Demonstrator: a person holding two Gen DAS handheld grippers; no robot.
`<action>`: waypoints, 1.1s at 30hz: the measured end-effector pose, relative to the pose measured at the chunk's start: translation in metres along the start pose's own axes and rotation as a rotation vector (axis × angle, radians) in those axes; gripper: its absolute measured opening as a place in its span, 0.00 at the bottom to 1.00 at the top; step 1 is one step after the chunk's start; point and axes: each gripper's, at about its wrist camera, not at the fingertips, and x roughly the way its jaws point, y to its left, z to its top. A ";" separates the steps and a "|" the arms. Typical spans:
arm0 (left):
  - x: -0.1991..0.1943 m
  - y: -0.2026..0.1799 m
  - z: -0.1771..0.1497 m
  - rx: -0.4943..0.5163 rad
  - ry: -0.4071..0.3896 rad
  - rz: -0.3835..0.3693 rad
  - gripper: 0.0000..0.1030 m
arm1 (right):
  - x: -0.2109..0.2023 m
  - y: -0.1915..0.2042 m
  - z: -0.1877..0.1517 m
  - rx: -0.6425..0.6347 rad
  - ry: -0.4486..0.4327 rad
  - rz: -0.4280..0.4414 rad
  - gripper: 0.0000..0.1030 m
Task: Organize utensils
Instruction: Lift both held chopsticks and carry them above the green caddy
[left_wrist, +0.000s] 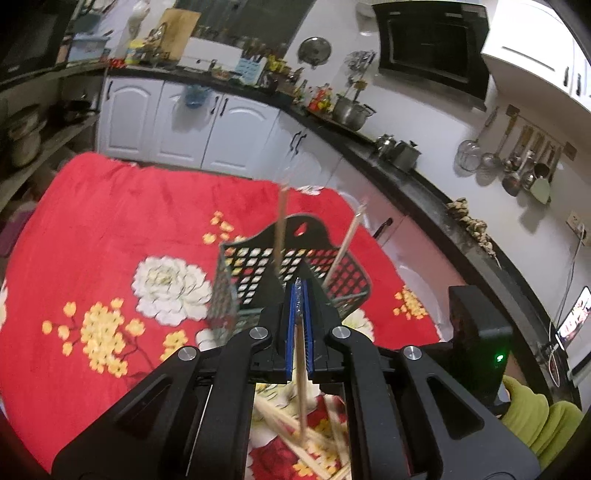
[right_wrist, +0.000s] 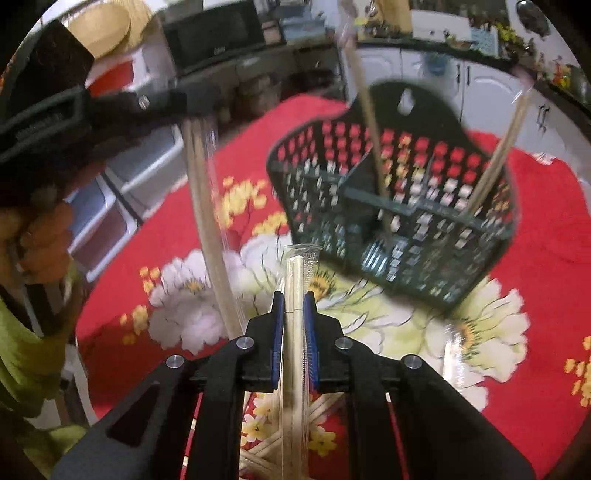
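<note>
Both grippers clamped | L gripper: chopstick lengthwise | R gripper: wrapped pair prob. fwd

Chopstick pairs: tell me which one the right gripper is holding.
The clear-wrapped pair clamped between the right gripper pads. The others stand in the black basket, lie piled on the red cloth, or sit in the left gripper.

basket on cloth | 2 chopsticks standing inside

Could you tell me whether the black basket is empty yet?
Not empty: two wrapped chopsticks already stand leaning inside the basket.
</note>
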 end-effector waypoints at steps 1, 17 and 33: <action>0.000 -0.006 0.004 0.012 -0.005 -0.008 0.02 | -0.007 -0.002 0.002 0.004 -0.018 -0.002 0.11; 0.000 -0.060 0.043 0.124 -0.068 -0.062 0.01 | -0.097 -0.024 0.047 0.064 -0.517 -0.103 0.11; -0.021 -0.085 0.096 0.177 -0.192 -0.060 0.01 | -0.116 -0.049 0.095 0.056 -0.739 -0.201 0.11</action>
